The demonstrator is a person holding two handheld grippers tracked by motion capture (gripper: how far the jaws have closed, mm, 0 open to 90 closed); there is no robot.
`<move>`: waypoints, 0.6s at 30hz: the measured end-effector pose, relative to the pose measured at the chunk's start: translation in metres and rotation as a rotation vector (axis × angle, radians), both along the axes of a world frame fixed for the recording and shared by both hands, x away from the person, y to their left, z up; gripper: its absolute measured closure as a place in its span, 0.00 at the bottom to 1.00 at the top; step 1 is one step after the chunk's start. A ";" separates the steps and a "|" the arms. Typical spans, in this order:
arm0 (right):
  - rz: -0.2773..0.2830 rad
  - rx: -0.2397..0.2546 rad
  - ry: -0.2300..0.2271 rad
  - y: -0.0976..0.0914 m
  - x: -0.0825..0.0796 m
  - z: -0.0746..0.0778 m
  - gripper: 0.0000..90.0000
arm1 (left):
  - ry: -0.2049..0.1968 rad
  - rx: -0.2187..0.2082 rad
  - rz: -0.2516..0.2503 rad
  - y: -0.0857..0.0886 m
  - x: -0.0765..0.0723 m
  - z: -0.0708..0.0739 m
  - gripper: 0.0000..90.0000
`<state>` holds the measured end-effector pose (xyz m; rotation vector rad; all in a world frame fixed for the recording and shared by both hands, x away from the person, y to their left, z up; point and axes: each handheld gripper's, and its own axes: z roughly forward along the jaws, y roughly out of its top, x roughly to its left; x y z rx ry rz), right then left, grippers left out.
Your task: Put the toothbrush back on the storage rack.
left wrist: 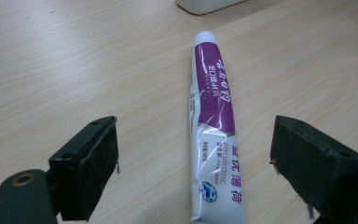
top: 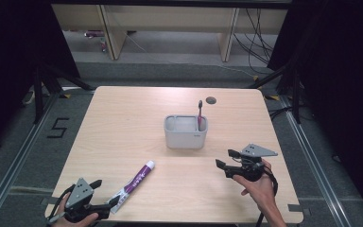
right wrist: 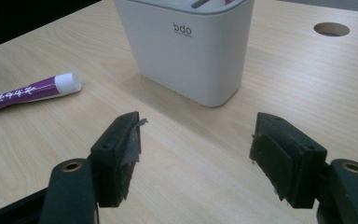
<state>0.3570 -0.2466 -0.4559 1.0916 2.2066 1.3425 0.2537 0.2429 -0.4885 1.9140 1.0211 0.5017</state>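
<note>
High view: fixed above the near edge, facing forward and down over the whole worktop (top: 123, 123). Left claw view: low, close, along the tube (left wrist: 214, 135). Right claw view: low, near the caddy (right wrist: 191, 51). All three share tube and caddy.

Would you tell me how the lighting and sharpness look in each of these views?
High view: table evenly lit, surroundings dark, overall soft. Left gripper view: sharp, with glare streaks on the toothpaste tube. Right gripper view: the white holder casts a soft shadow on the wood; the left gripper's open jaws look slightly blurred.
</note>
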 end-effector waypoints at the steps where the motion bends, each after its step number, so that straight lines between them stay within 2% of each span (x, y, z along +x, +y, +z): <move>1: -0.004 0.015 0.010 0.001 -0.001 -0.001 0.36 | 0.000 -0.001 0.001 0.000 0.000 0.000 0.16; 5: 0.000 0.007 0.006 -0.001 -0.003 -0.002 0.34 | 0.000 -0.002 0.002 0.000 0.000 0.000 0.16; 6: -0.004 0.018 0.023 -0.001 -0.005 -0.004 0.33 | 0.000 -0.003 0.002 0.000 0.000 0.000 0.16; 9: -0.005 0.006 0.022 -0.001 -0.007 -0.005 0.33 | 0.001 -0.002 0.001 0.000 0.000 0.000 0.16; 10: -0.020 0.047 0.083 0.002 -0.011 -0.006 0.33 | 0.002 -0.001 0.001 0.000 0.000 0.000 0.16; 11: -0.006 0.025 0.040 0.000 -0.010 -0.007 0.33 | 0.002 -0.002 0.001 0.000 0.000 0.000 0.16; 13: 0.000 0.006 0.036 -0.002 -0.010 -0.007 0.33 | 0.002 -0.002 0.001 0.000 0.000 0.000 0.16; 14: 0.003 0.014 0.054 -0.002 -0.012 -0.007 0.33 | 0.002 -0.002 0.001 0.000 0.000 0.000 0.16; 15: 0.002 0.007 0.033 -0.002 -0.012 -0.008 0.33 | 0.002 -0.002 0.001 0.000 0.000 0.000 0.16; 16: -0.007 0.038 0.069 -0.001 -0.016 -0.008 0.32 | 0.002 -0.002 0.001 0.000 0.000 0.000 0.16; 17: -0.007 0.038 0.069 -0.001 -0.016 -0.008 0.32 | 0.002 -0.003 0.001 0.000 0.000 0.000 0.16; 18: -0.002 0.019 0.034 -0.003 -0.015 -0.008 0.31 | 0.003 0.000 0.000 0.000 0.000 0.000 0.16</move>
